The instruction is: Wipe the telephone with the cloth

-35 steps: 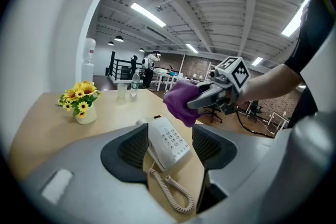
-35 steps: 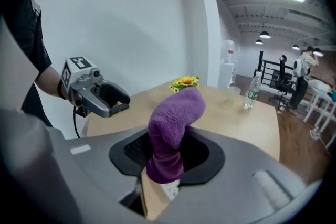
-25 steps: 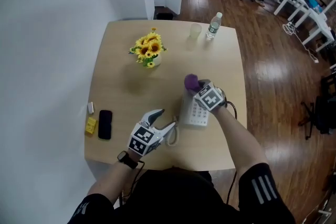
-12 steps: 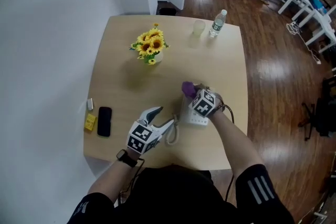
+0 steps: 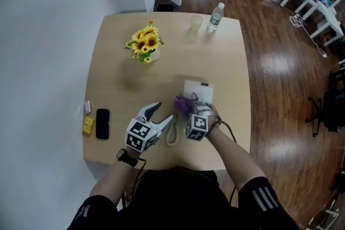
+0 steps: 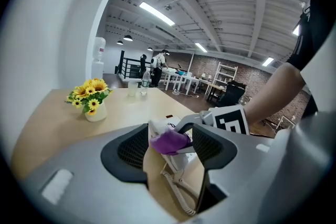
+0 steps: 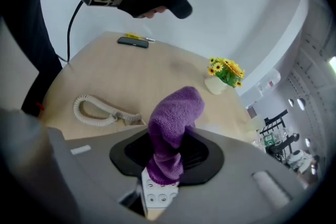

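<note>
My left hand-held gripper (image 5: 163, 113) and right hand-held gripper (image 5: 186, 110) are pale grey, each carrying a black-and-white marker cube. I wear black sleeves (image 5: 260, 194) with white stripes, a black wristwatch (image 5: 125, 158), and thin black cables (image 5: 230, 131).

I'm working in an open-plan office: a black office chair (image 5: 331, 99) and white desks (image 5: 312, 8) stand on wood flooring (image 5: 280, 72) beyond my table's (image 5: 118, 62) right edge.

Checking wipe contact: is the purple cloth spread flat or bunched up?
Bunched: the cloth stands up as a wad, pinched between the right tongs above the telephone.
</note>
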